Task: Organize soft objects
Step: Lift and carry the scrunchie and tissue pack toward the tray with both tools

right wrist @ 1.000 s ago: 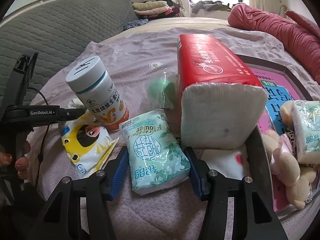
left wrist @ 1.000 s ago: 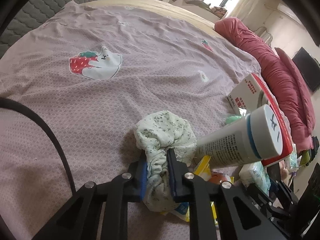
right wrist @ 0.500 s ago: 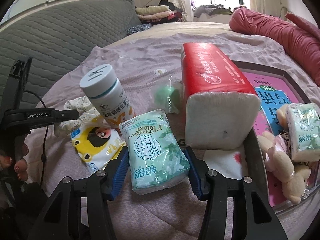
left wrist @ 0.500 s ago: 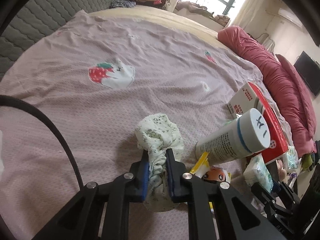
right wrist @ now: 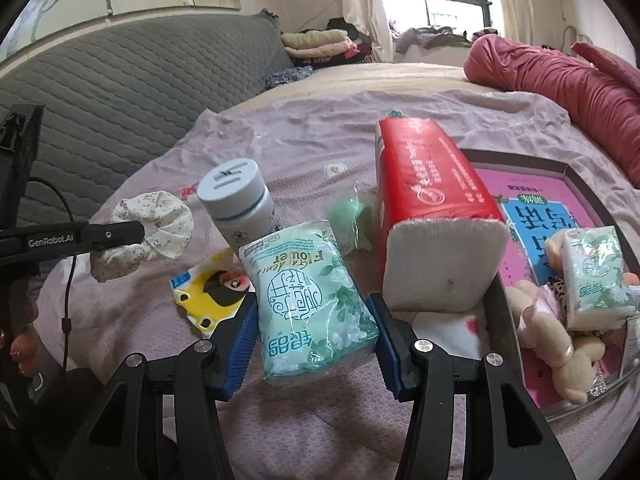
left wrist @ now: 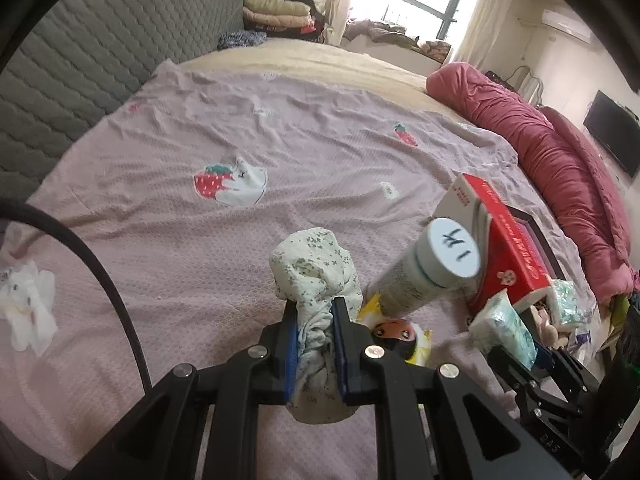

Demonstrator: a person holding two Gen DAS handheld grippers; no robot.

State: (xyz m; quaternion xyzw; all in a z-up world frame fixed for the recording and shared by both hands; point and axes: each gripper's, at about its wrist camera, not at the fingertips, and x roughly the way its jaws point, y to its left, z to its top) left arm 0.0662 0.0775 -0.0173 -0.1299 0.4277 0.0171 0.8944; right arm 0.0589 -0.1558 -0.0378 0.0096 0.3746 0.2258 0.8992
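Floral scrunchie pinched in left tongs — right tongs clamp tissue pack.

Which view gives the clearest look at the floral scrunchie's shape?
The right wrist view: the floral scrunchie shows side-on as a full ring, lifted off the bedsheet, pinched by the left hand-held gripper. The left wrist view shows it bunched and foreshortened between the blue pads.

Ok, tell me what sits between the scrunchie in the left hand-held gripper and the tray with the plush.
The left hand-held gripper holds the scrunchie lifted off the bed. Toward the tray, the white bottle, the tissue pack in the right hand-held gripper and the tall red tissue block stand in line. Going over them looks safest.
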